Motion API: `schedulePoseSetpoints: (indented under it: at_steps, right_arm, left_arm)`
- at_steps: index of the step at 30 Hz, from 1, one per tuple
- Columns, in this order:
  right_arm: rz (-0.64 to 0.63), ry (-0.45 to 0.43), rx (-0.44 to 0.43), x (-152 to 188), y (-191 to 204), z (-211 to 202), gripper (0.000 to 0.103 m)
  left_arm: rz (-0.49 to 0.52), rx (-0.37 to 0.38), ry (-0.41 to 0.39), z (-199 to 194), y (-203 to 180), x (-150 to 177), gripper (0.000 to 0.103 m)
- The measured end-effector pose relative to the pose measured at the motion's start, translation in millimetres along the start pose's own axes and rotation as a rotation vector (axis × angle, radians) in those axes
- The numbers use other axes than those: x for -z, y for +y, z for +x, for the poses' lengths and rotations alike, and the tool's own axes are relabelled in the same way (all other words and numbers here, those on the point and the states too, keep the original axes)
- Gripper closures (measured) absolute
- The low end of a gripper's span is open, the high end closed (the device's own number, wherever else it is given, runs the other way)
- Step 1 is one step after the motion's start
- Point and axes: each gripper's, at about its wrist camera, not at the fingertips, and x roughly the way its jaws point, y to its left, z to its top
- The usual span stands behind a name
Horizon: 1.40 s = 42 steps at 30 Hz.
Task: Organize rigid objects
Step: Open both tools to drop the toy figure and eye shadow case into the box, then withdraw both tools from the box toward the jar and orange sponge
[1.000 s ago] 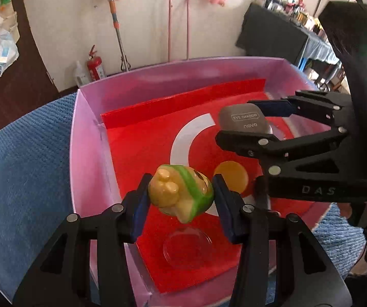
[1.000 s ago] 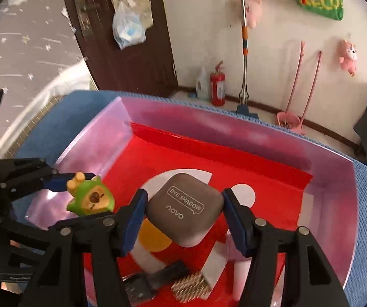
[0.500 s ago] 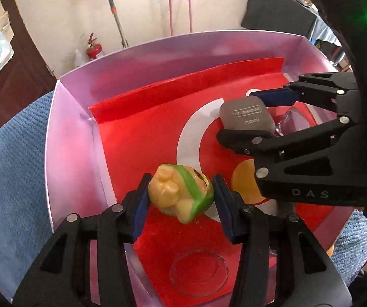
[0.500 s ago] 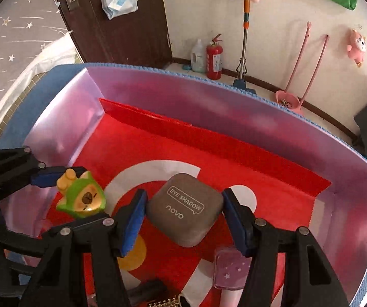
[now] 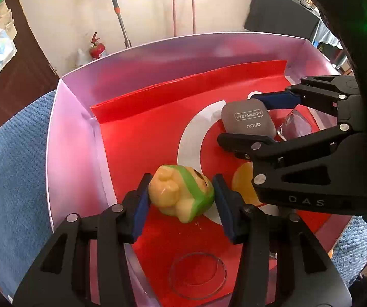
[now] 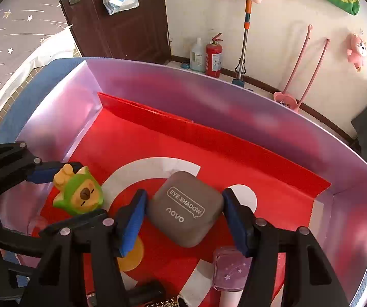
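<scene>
Both loads lower into the box (image 6: 349, 204) now: left gripper (image 5: 180, 199) clasping toy (image 5: 180, 194), right gripper (image 6: 183, 215) clasping compact (image 6: 186, 209).

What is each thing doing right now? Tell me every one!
left gripper: shut on the toy.
green and yellow toy: held, tipped on its side.
right gripper: shut on the case.
grey eye shadow case: lid closed, held.
pink box: open on top.
clear round dish: lying flat, empty.
</scene>
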Motion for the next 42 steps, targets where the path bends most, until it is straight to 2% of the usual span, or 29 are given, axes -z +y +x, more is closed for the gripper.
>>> schedulePoseSetpoints:
  at_steps: [11, 14, 19, 24, 28, 30, 34, 38, 40, 42]
  right_arm:
    - [0.004, 0.001, -0.004, -0.8, -0.5, -0.3, 0.040]
    - [0.008, 0.001, -0.005, -1.4, -1.1, -0.4, 0.040]
    - [0.023, -0.008, -0.010, -2.1, -5.8, -5.7, 0.039]
    - [0.044, -0.049, 0.000, 0.1, -11.5, -25.4, 0.031]
    - [0.057, -0.107, 0.010, 2.7, -14.3, -56.0, 0.026]
    - [0.057, -0.145, 0.018, 5.4, -13.3, -74.7, 0.024]
    - [0.050, -0.238, 0.038, 18.3, -8.1, -120.3, 0.016]
    - [0.047, -0.328, 0.055, 39.6, -1.3, -164.7, 0.005]
    - [0.046, -0.369, 0.060, 52.5, 2.7, -184.2, 0.002]
    - [0.054, -0.407, 0.065, 68.8, 6.7, -204.2, 0.000]
  left_arm:
    - [-0.009, 0.024, -0.016, -8.4, 6.6, 1.0, 0.056]
    - [-0.013, 0.038, -0.028, -14.9, 7.6, 1.8, 0.050]
    - [-0.015, 0.022, -0.079, -33.0, 3.7, 4.2, 0.046]
    - [-0.033, 0.022, -0.137, -55.8, -2.2, 13.4, 0.039]
    - [-0.028, -0.011, -0.224, -83.7, -13.4, 26.4, 0.038]
    - [-0.030, -0.024, -0.264, -97.0, -18.4, 33.9, 0.031]
    - [-0.031, -0.075, -0.384, -129.4, -32.6, 55.6, 0.029]
    - [-0.052, -0.058, -0.449, -148.0, -36.8, 66.4, 0.028]
    - [-0.061, -0.053, -0.476, -155.5, -38.1, 71.8, 0.021]
    - [-0.066, -0.056, -0.524, -166.7, -43.3, 83.3, 0.019]
